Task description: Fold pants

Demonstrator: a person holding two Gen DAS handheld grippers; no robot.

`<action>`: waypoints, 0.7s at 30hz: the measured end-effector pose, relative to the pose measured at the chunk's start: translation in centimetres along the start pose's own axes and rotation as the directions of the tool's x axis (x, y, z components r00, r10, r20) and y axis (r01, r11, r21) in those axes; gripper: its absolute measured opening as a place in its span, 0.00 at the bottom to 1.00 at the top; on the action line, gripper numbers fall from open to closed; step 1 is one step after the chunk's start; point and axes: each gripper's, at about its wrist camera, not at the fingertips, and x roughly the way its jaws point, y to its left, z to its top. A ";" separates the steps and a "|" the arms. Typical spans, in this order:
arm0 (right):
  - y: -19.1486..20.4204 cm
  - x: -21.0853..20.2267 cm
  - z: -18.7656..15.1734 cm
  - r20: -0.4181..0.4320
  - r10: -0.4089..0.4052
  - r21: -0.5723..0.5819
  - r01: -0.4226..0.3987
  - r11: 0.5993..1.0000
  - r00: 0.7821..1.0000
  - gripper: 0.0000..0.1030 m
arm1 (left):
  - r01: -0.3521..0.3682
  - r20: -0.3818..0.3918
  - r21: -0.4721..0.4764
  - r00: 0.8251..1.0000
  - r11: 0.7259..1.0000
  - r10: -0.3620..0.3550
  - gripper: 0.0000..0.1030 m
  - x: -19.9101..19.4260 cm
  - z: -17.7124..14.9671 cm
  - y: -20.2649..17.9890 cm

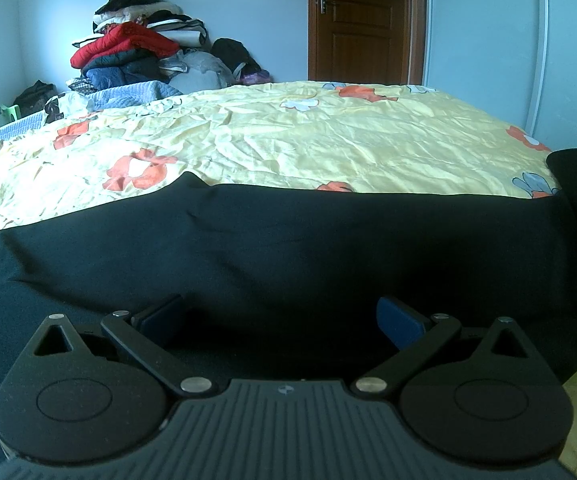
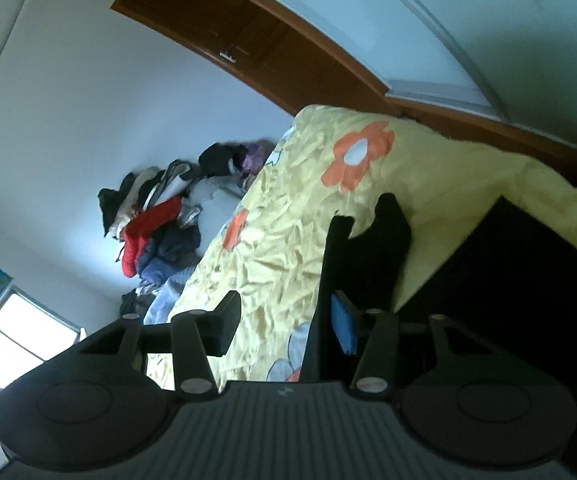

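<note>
Black pants (image 1: pixel 288 240): spread across the lower half of the left wrist view, flat on the bed, reaching both side edges.
Bed (image 1: pixel 288 136): yellow sheet with orange flowers, wrinkled, fills mid-frame.
Left gripper (image 1: pixel 282 322): fingers (image 1: pixel 400 320) spread wide over the dark cloth, nothing pinched.
Right gripper (image 2: pixel 284 326): view rolled sideways; fingers half apart, a raised strip of the pants against the blue pad, sheet showing in the gap; grip cannot be told.
Clothes pile (image 1: pixel 136 48): upper left, against the wall.
Door (image 1: pixel 362 20): brown, top centre.
</note>
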 end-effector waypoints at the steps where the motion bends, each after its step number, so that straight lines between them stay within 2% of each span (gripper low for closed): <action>1: -0.1 0.1 0.0 -0.003 -0.007 0.000 0.007 1.000 1.000 0.47 | -0.001 0.000 0.001 1.000 1.000 0.001 1.00 0.0 0.0 0.0; 3: -0.5 0.8 0.3 0.002 -0.044 0.001 0.044 0.999 0.999 0.48 | 0.000 0.000 0.000 1.000 1.000 0.000 1.00 0.0 0.0 0.0; 5: -1.3 2.3 0.8 -0.014 -0.047 0.025 0.047 0.999 0.999 0.48 | 0.000 0.000 0.000 1.000 1.000 0.000 1.00 0.0 0.0 0.0; 7: -1.6 3.9 1.2 -0.014 -0.090 0.020 0.090 0.996 0.996 0.43 | 0.000 0.000 0.000 1.000 1.000 0.000 1.00 0.0 0.0 0.0; 8: -1.3 4.4 1.2 -0.013 -0.117 -0.006 0.116 0.993 0.993 0.19 | -0.001 0.000 0.000 1.000 1.000 0.001 1.00 0.0 0.0 0.0; 9: -0.9 4.7 1.1 -0.013 -0.151 -0.035 0.150 0.988 0.989 0.04 | 0.000 0.000 0.000 1.000 1.000 0.000 1.00 0.0 0.0 0.0; 11: 0.3 4.2 1.0 0.017 -0.153 -0.084 0.154 0.984 0.988 0.04 | 0.000 0.000 0.000 1.000 1.000 0.000 1.00 0.0 0.0 0.0; 14: 2.9 0.2 1.4 0.133 -0.093 -0.126 0.110 0.986 0.987 0.04 | 0.000 0.000 0.001 1.000 1.000 0.000 1.00 0.0 0.0 0.0; 15: 4.0 -1.9 1.5 0.189 -0.063 -0.155 0.093 0.984 0.980 0.04 | 0.001 0.000 0.000 1.000 1.000 -0.001 1.00 0.0 0.0 0.0; 17: 5.4 -6.1 1.1 0.314 -0.056 -0.243 0.137 0.960 0.948 0.04 | 0.003 -0.001 -0.004 1.000 1.000 -0.003 1.00 0.0 0.0 0.0; 18: 5.2 -7.8 0.7 0.335 -0.094 -0.259 0.188 0.947 0.937 0.04 | 0.003 -0.001 -0.004 1.000 1.000 -0.003 1.00 0.0 0.0 0.0; 21: 1.5 -9.2 -0.9 0.271 -0.290 -0.204 0.350 0.914 0.918 0.04 | -0.002 0.000 -0.001 1.000 1.000 0.002 1.00 0.1 0.0 0.1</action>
